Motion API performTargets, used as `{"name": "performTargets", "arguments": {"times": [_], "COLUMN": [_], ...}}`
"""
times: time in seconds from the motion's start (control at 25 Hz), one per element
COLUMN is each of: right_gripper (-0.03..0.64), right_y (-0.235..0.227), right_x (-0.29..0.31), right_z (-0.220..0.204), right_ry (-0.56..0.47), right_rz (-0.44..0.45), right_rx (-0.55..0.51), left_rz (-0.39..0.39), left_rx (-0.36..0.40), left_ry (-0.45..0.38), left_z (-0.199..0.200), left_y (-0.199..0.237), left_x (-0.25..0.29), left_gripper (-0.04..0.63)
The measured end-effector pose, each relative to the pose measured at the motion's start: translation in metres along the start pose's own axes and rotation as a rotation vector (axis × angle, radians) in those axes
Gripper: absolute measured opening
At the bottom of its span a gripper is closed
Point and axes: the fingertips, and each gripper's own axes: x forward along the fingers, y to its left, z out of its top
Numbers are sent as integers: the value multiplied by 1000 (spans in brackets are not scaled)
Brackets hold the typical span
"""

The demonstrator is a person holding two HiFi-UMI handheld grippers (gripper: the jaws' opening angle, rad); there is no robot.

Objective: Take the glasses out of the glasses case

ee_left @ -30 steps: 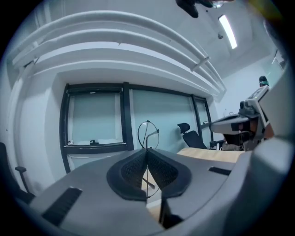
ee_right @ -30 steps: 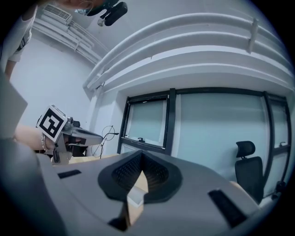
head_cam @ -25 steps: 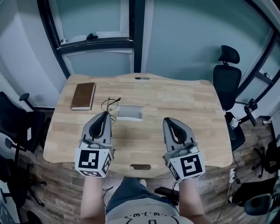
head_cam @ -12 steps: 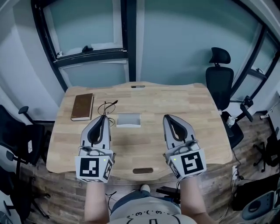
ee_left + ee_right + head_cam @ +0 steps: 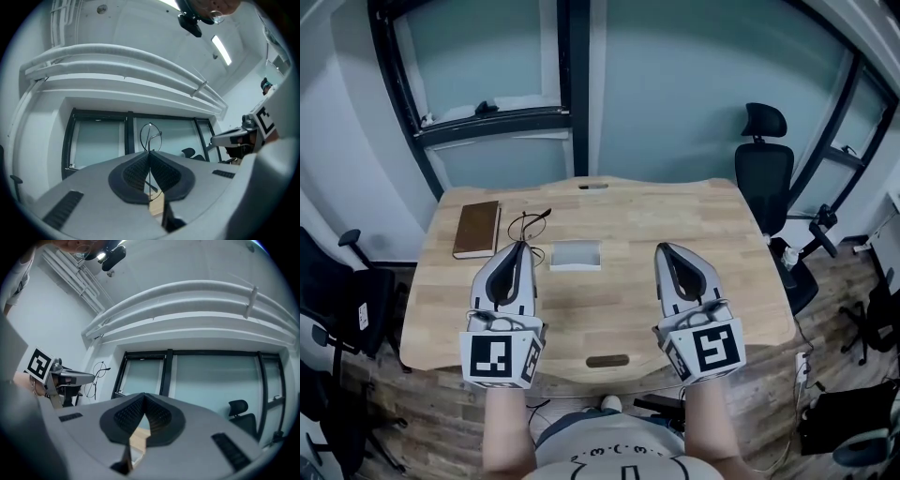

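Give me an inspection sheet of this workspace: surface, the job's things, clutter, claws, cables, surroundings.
Surface: wooden table, light-coloured.
Job's things: glasses, thin wire frame, pinched in the left claw and sticking out past its tip. Case, grey, lies on the table ahead of the claws and looks empty.
Clutter: brown book near the table's left edge.
Grippers: left claw shut on the glasses; right claw shut, nothing in it.
Cables: nothing seen on the table.
Surroundings: office chair to the right, glass wall with dark frames behind the table, more chairs at the left.
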Motion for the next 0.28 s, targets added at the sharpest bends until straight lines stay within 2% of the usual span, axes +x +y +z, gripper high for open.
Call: {"name": "performTargets", "arguments": {"times": [0.28], "right_gripper": [9], "right_y": [1], "right_x": [-4], "right_z": [11], "right_ry": [-21], "right_rz": [-4], "right_rx": [-24], "left_rz": [9], "left_rx": [-4], "left_ry": [-20], "left_z": [9], "left_y": [2], "left_x": [-6], "left_gripper": [21]}}
